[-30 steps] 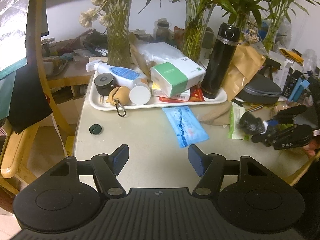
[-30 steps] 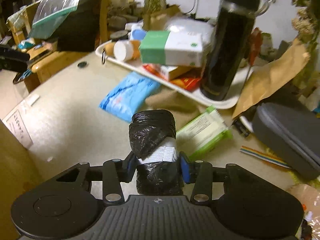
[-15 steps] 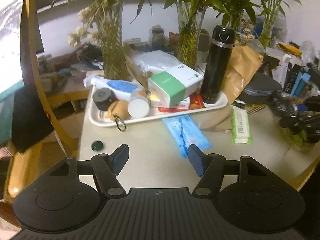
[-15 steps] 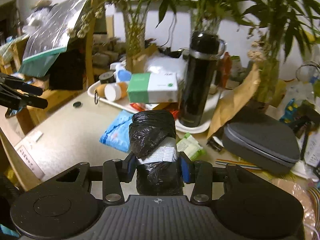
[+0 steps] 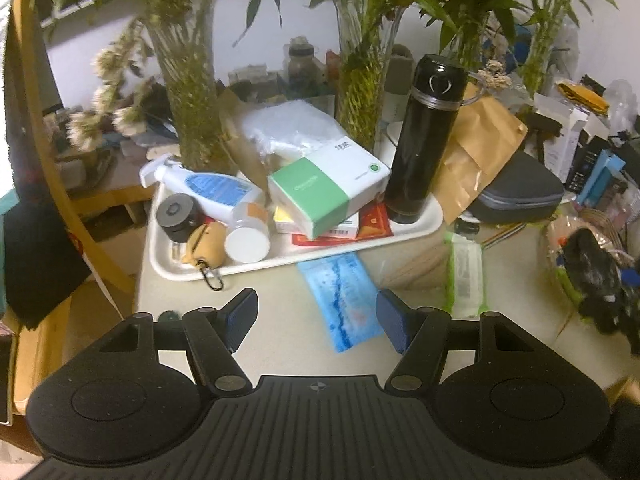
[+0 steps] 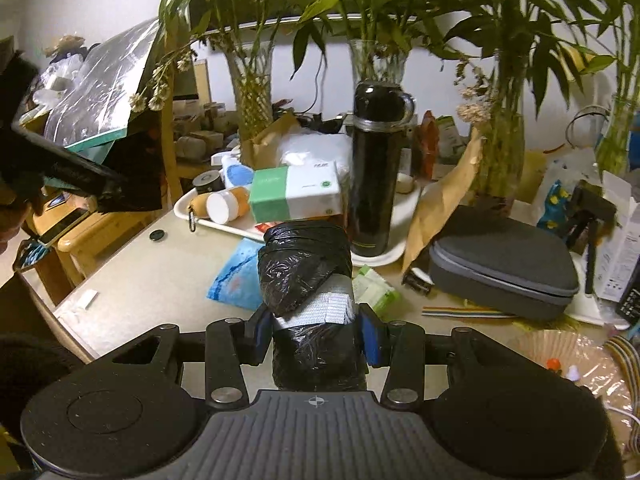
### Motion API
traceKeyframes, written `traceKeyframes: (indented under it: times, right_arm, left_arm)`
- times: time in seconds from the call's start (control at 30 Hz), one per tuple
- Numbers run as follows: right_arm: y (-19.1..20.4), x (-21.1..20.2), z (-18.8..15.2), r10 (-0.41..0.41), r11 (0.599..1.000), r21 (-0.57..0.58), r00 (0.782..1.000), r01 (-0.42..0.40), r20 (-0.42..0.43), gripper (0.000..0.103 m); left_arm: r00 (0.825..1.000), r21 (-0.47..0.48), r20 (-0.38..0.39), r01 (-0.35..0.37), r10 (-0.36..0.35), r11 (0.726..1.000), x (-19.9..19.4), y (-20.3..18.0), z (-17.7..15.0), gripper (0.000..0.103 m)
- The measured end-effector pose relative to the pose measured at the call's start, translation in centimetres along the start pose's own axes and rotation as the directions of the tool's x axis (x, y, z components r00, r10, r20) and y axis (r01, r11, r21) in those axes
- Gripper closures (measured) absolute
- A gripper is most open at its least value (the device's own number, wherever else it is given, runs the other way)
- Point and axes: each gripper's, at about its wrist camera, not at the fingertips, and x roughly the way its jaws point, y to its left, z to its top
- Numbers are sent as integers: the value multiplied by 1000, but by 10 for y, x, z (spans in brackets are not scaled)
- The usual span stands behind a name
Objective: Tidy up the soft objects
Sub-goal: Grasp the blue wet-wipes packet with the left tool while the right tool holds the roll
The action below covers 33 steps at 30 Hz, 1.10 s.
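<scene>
My right gripper [image 6: 316,330] is shut on a roll of black plastic bags [image 6: 306,276] banded with white tape, held above the table. That roll [image 5: 596,280] also shows at the right edge of the left wrist view. My left gripper [image 5: 316,320] is open with nothing between its fingers, above the table's near side. A blue soft pack [image 5: 340,300] lies flat just beyond it, below the white tray [image 5: 280,262]. A green wipes pack [image 5: 464,280] lies to its right. The blue pack [image 6: 236,276] and green pack [image 6: 376,288] sit behind the held roll.
The tray holds a green-and-white tissue box [image 5: 328,188], a black flask [image 5: 424,140], a spray bottle [image 5: 208,188] and small jars. Glass vases with plants [image 5: 360,92] stand behind. A grey zip case [image 5: 516,188] and brown paper bag [image 5: 476,148] crowd the right. A wooden chair [image 5: 52,184] stands left.
My right gripper rose and drew back to the right with the black roll. The left gripper pulled back and up, so the blue pack now lies nearer its fingers.
</scene>
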Motion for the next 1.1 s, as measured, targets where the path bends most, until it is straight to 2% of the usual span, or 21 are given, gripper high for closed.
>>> traceKeyframes:
  times: [0.17,0.37,0.67,0.8,1.1]
  right_arm:
    - [-7,-3,-1,-4,1000,28,1000,4,3,56]
    - [-12,-7,-2,-5,999,48,1000,4,13,56]
    - [-13,-9,-4,-9,999,49,1000,9,9,56]
    - [-17,-7,-4,-15,998,55,1000,15,4,56]
    - [-19,-8,-5,-17,998,57,1000,16,7,56]
  left_arm:
    - [997,-57,-74,12,-16,998,31,-6,21,29]
    - [992,-72,-129,-14,4,997,66,-20,32,28]
    - [965,-102,-254,-99,71,990,130,-29,35,29]
    - [951,-145,-303,-116,67,983,154,-27,33,29]
    - [942,-209,-329,-137,62,968,187,-26,23,29]
